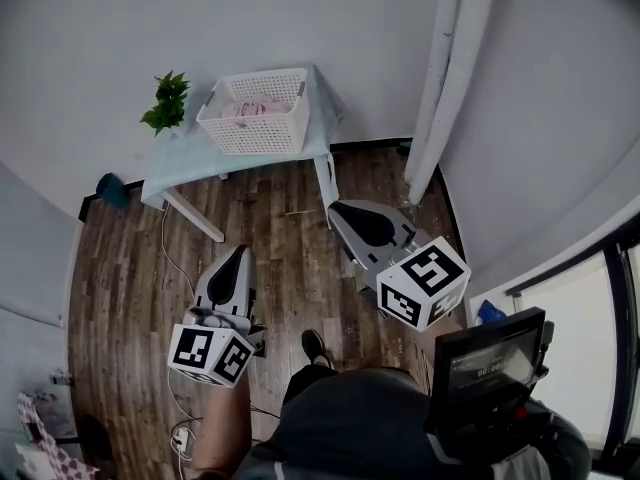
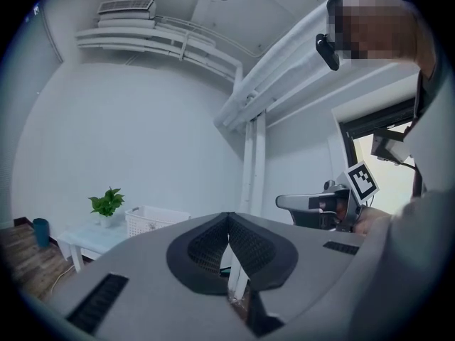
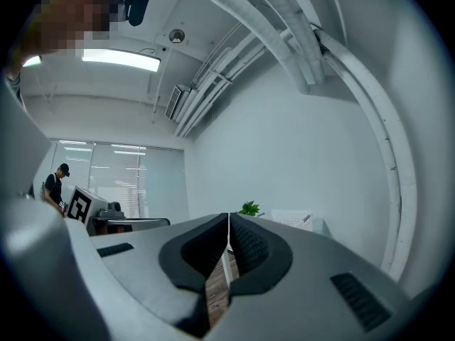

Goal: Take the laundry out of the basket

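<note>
While pink laundry (image 1: 258, 108) lies in the basket (image 1: 256, 133) well ahead, left gripper (image 1: 239, 252) and right gripper (image 1: 335, 211) clenched, empty

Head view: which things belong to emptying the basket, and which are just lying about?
For the job: white basket on the table; pink laundry in it; left gripper and right gripper, both shut, empty.
Lying about: potted plant beside the basket; blue object on the floor.

I'm looking steeply down from my head; cameras on my left gripper (image 1: 239, 252) and right gripper (image 1: 337, 209) are facing forward, all sharing the distant laundry basket (image 1: 255, 116).
</note>
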The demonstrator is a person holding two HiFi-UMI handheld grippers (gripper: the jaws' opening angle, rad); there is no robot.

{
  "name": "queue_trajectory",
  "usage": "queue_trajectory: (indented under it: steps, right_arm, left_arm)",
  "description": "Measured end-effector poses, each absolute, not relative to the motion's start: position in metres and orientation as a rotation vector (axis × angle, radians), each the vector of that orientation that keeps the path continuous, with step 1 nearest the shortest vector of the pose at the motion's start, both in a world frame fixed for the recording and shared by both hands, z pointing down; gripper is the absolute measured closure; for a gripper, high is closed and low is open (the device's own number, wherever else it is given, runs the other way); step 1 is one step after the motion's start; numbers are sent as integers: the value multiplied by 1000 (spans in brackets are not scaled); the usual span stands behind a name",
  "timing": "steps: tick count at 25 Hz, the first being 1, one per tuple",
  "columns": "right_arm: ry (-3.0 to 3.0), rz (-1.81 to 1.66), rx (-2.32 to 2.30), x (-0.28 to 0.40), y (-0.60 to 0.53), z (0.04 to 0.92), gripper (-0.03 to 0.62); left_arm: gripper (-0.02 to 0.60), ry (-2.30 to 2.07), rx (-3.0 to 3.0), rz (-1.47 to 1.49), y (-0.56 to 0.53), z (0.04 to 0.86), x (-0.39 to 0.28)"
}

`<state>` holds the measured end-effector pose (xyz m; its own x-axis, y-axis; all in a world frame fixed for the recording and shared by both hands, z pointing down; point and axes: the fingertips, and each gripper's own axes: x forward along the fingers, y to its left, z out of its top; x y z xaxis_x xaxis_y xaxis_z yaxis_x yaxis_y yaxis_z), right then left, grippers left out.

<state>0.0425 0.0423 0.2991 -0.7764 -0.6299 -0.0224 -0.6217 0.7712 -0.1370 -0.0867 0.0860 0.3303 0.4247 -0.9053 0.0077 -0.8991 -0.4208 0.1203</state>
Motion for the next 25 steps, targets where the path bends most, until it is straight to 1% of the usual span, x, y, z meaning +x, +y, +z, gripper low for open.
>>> queue_trajectory:
  steps: [15,21,25]
  right_arm:
    - [2878,-179,-1172,-59,-74,300,576]
    - [2892,-188,-1187,-83,-105,302,576]
    - [2905,-198,-1186,-85,-131,306,576]
  left_arm:
    - [572,-1503,2637,-105,-41,328,-191]
    - [571,-1474,2651,-99,-77,329,-212]
    - [571,-1483,2629,-94,-109,335,-220]
